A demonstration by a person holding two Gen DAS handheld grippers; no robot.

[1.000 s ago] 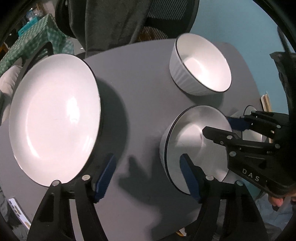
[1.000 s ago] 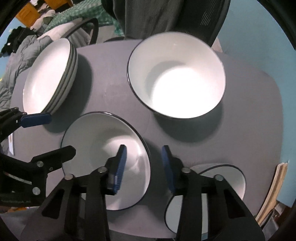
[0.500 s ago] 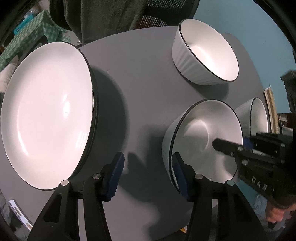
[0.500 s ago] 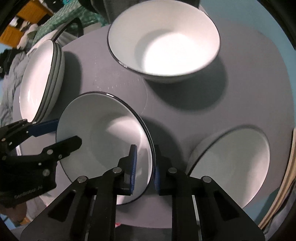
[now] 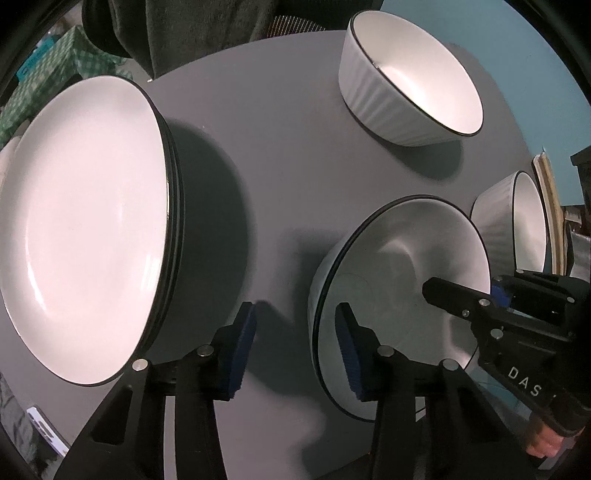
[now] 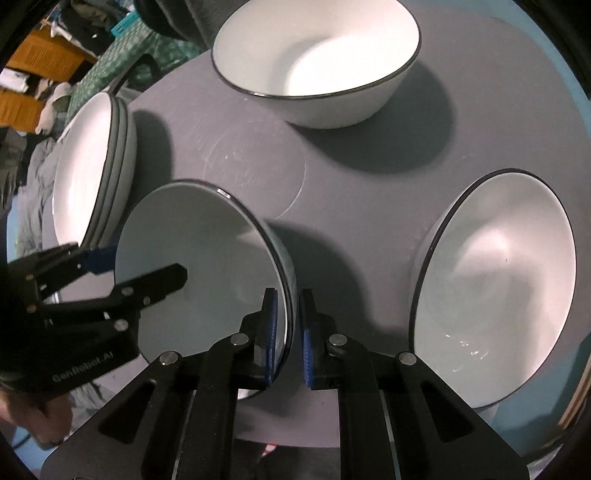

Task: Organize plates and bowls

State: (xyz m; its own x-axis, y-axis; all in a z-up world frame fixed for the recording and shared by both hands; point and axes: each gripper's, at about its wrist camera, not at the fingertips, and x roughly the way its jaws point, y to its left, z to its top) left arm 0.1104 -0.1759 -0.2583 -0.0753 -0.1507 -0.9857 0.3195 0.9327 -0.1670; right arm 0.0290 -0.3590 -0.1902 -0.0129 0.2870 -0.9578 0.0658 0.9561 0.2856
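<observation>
On a round grey table (image 5: 280, 155) stand white, dark-rimmed dishes. A near bowl (image 5: 402, 295) sits between my two grippers; it also shows in the right wrist view (image 6: 199, 266). My right gripper (image 6: 288, 332) is shut on this bowl's right rim. My left gripper (image 5: 295, 347) is open, its right finger inside the bowl's left rim, its left finger outside. A stack of plates (image 5: 85, 221) stands at the left; in the right wrist view the stack (image 6: 88, 170) is at the far left. A second bowl (image 6: 495, 284) and a far bowl (image 6: 317, 59) stand apart.
The far ribbed bowl (image 5: 410, 77) and the right-hand bowl (image 5: 517, 221) show in the left wrist view. A chair draped with dark cloth (image 5: 207, 33) stands behind the table. A teal wall (image 5: 498, 44) lies to the right. Clutter (image 6: 33, 85) lies beyond the left edge.
My right gripper has closed onto the near bowl's right rim. My left gripper has narrowed and moved right, bracketing the bowl's left rim.
</observation>
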